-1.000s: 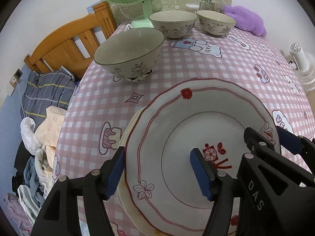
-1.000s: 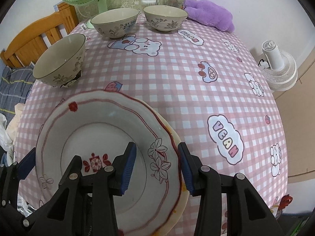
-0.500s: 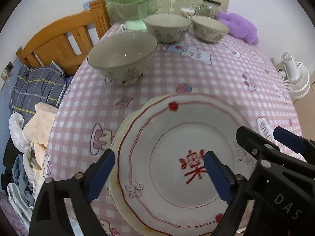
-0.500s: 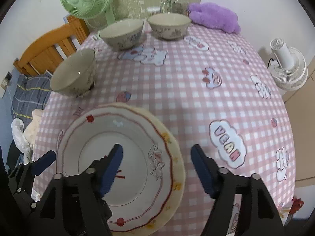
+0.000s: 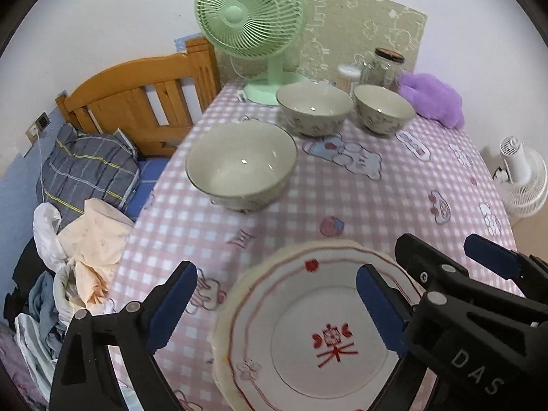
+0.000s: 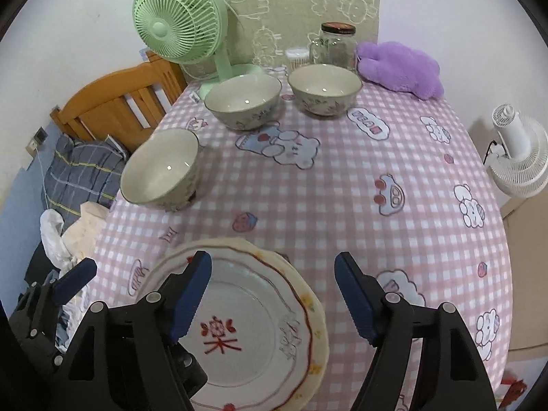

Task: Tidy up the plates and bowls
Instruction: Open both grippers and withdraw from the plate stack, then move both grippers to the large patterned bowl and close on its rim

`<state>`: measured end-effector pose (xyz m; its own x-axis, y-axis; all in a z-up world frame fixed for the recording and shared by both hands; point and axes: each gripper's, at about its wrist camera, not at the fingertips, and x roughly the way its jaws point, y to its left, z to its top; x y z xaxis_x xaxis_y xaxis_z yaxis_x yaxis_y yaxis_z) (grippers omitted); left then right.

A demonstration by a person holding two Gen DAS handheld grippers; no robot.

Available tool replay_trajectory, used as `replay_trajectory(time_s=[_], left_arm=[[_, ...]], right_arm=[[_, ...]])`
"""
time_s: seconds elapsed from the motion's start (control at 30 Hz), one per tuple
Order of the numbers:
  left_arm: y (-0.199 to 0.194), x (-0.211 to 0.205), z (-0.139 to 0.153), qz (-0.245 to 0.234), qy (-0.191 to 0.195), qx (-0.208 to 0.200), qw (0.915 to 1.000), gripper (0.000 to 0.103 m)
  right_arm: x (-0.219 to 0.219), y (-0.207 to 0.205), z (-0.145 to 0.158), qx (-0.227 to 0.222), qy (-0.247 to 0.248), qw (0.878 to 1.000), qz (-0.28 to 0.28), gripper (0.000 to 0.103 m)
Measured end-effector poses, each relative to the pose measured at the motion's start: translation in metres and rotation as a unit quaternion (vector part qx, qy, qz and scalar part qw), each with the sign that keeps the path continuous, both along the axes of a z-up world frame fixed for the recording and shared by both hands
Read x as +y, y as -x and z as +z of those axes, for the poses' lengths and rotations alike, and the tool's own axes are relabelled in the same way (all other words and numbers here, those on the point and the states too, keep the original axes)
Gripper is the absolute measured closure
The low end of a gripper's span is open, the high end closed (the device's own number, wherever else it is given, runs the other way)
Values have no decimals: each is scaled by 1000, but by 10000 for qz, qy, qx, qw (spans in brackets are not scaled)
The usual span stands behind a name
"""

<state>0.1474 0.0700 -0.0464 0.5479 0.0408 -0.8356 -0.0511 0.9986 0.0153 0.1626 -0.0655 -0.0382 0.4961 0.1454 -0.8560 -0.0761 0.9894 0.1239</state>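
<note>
A white plate with red trim (image 5: 318, 335) (image 6: 239, 328) lies stacked on a cream plate (image 6: 316, 311) at the table's near edge. My left gripper (image 5: 274, 304) is open and empty above the stack's left side. My right gripper (image 6: 272, 294) is open and empty above its right side. A large bowl (image 5: 241, 167) (image 6: 161, 171) stands at the left edge. Two more bowls stand at the back: one to the left (image 5: 313, 108) (image 6: 243, 101) and one to the right (image 5: 383, 109) (image 6: 324, 89).
The table has a pink checked cloth (image 6: 342, 188). A green fan (image 6: 185, 30), a glass jar (image 6: 334, 46), a cotton swab tub (image 6: 296, 56) and a purple plush (image 6: 400, 68) stand at the back. A wooden bed frame (image 5: 137, 99) and clothes (image 5: 85, 171) lie to the left, a white fan (image 6: 517, 157) to the right.
Both grippers let go of the white plate's rim, opened wide and pulled back and up. The plate now rests on the cream plate.
</note>
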Motion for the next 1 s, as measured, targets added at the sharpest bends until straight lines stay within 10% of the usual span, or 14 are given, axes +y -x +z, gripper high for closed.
replay_trajectory(time_s=[1.0], left_arm=[[-143,89,-47,-323,59,184,9993,34]], right_arm=[[106,-123,-30,-49,78,9974,-718,37]])
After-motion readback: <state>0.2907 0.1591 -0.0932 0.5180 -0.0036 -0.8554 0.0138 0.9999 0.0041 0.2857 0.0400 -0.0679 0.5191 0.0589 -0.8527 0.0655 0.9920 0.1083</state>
